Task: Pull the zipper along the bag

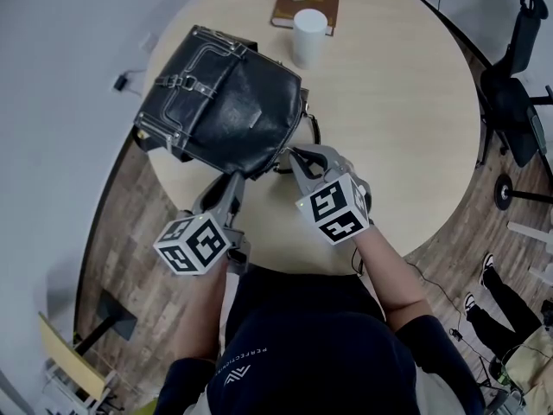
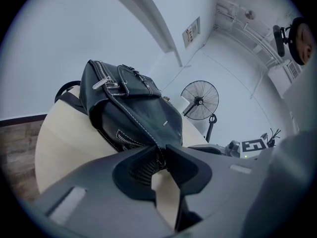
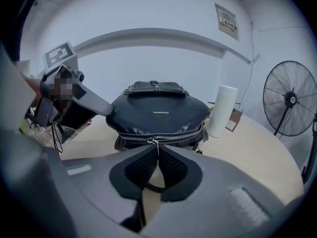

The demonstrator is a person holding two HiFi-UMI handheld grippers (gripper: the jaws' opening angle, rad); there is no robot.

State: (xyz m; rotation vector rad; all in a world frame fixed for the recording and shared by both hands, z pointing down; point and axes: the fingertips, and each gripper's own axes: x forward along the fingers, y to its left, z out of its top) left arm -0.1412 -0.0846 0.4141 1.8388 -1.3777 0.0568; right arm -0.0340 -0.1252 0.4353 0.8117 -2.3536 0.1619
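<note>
A black bag [image 1: 220,102] is laid on the round tabletop [image 1: 406,128], close to its near edge. The bag's near corner is pinched tight by the left gripper [image 2: 162,151]. The zipper pull [image 3: 155,142] is clamped, it seems, in the nearly closed right gripper [image 3: 157,148]. A white cup [image 1: 309,35] is stood behind the bag.
</note>
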